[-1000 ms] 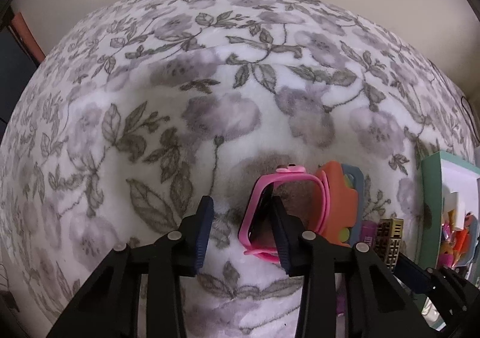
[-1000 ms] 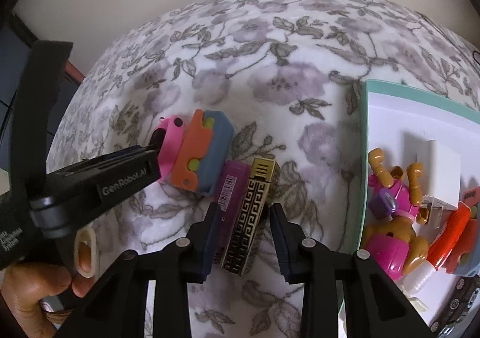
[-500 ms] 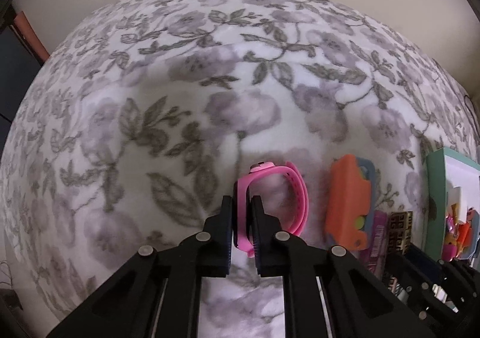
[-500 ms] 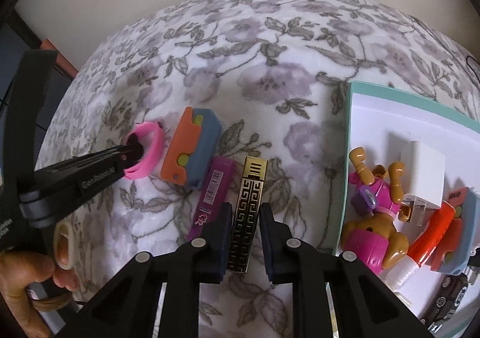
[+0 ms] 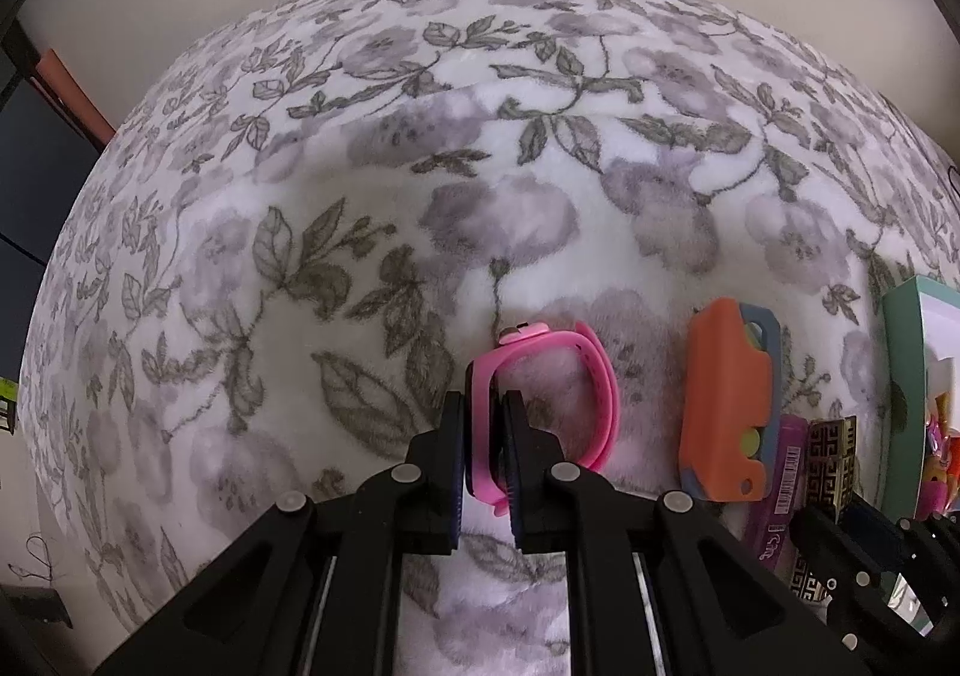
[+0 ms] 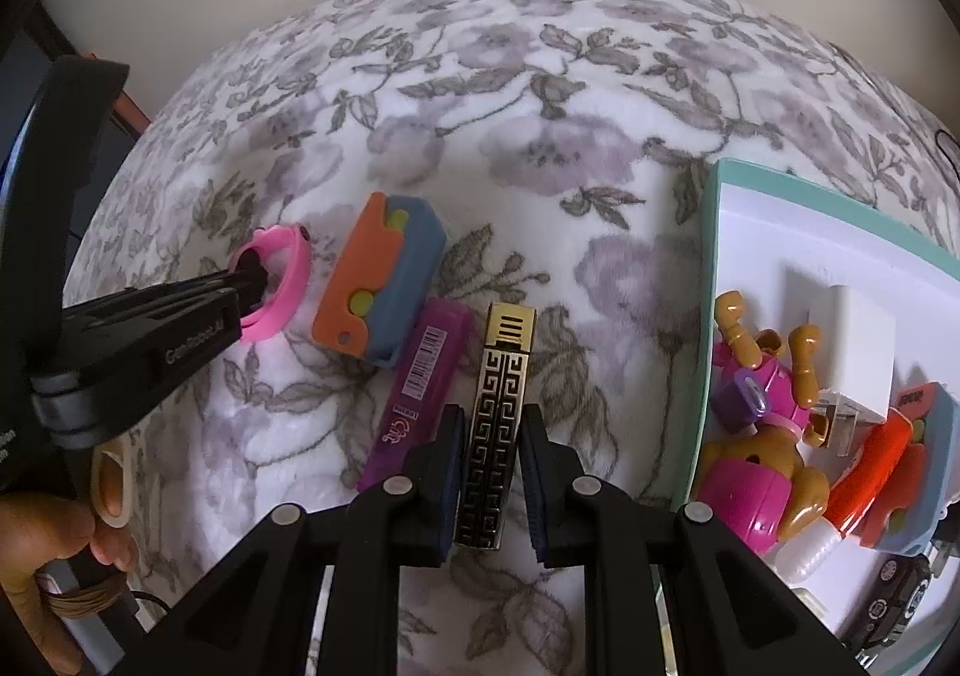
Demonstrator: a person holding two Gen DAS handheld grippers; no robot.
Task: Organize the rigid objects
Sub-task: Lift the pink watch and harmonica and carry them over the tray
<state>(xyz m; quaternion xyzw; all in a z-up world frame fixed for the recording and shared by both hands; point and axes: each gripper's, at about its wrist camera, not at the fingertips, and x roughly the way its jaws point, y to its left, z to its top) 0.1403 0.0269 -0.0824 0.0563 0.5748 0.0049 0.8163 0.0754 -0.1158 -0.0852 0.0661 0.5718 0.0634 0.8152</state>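
Both your grippers have clamped since a second ago. Your left gripper point(image 5: 486, 439) pinches the pink watch point(image 5: 555, 412) on the floral fleece blanket point(image 5: 390, 208); your right gripper point(image 6: 493, 457) pinches the gold-patterned lighter point(image 6: 501, 394), beside the teal-rimmed box point(image 6: 711, 268). Beige wall behind.

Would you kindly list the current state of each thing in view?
Left gripper: shut on pink watch.
Right gripper: shut on gold patterned bar.
Orange-and-blue toy: lying free on blanket.
Purple box: lying free.
Teal tray: holding toys.
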